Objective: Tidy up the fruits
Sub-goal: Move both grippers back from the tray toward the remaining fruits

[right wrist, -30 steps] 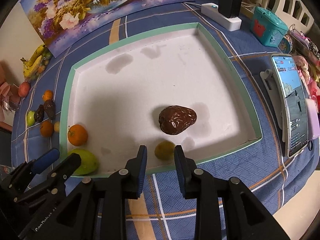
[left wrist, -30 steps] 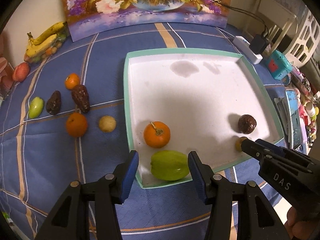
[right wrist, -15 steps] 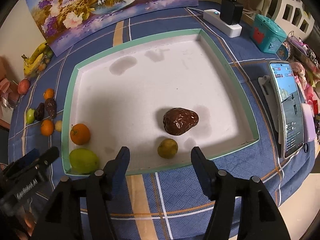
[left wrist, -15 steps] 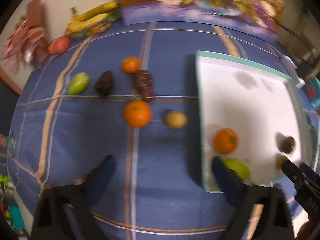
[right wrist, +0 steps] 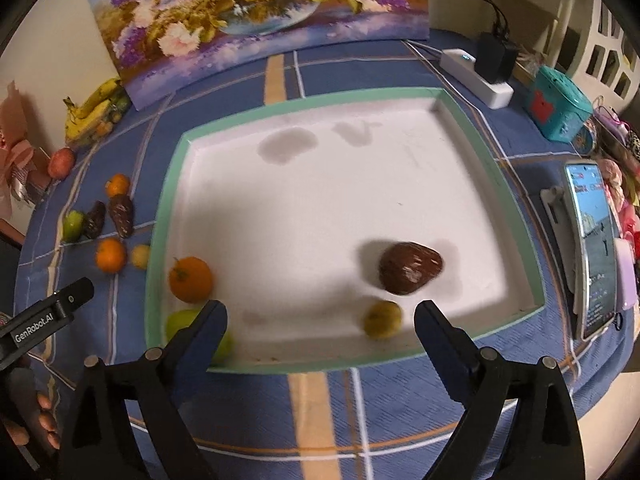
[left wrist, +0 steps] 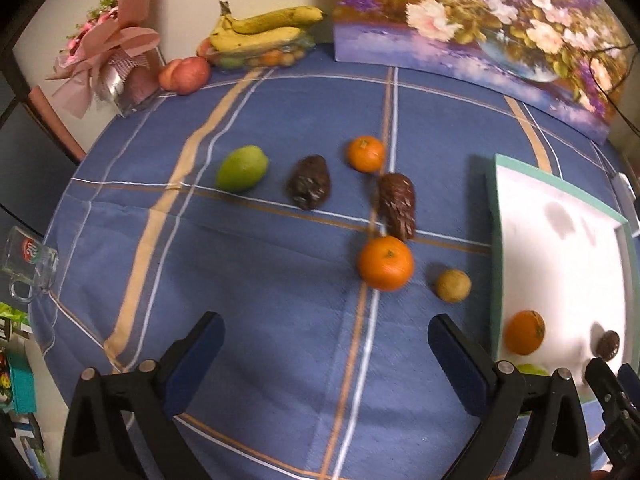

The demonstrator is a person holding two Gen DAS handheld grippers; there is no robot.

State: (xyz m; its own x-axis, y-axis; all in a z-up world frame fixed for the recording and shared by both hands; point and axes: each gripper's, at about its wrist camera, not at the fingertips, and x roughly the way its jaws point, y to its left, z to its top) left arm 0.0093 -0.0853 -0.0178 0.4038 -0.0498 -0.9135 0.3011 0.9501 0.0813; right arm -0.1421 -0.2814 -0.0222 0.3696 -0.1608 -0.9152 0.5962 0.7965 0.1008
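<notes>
left gripper (left wrist: 326,338) wide apart, nothing held, hovering above the blue plaid tablecloth (left wrist: 248,280). just ahead, slightly right: large orange (left wrist: 385,263), with small tan round fruit (left wrist: 453,285) to its right. further ahead: dark brown scaly fruit (left wrist: 397,205) touching or almost touching the large orange, second dark brown fruit (left wrist: 309,187) left of it, small orange (left wrist: 365,153) beyond, green fruit (left wrist: 241,168) far ahead-left. off to the right: white tray with green rim (left wrist: 495,240), holding an orange (left wrist: 524,333), a dark fruit (left wrist: 608,345) and a sliver of green fruit (left wrist: 530,369) behind the right finger. far ahead by the wall: bananas (left wrist: 264,30), peach-coloured fruit (left wrist: 185,75), flower painting (left wrist: 480,32). glass mug (left wrist: 28,268) far left at cloth edge.

right gripper (right wrist: 320,322) wide apart, nothing held, over near rim of the tray (right wrist: 492,176). between the fingers, nearer the right one: small yellow-green fruit (right wrist: 382,319) in tray. just beyond it: dark brown fruit (right wrist: 410,267), close, contact unclear. by left finger: tray orange (right wrist: 190,279), green fruit (right wrist: 182,322) partly hidden. loose fruits outside tray, far left. phone on stand (right wrist: 592,248) right, power strip (right wrist: 476,76) far ahead-right.
</notes>
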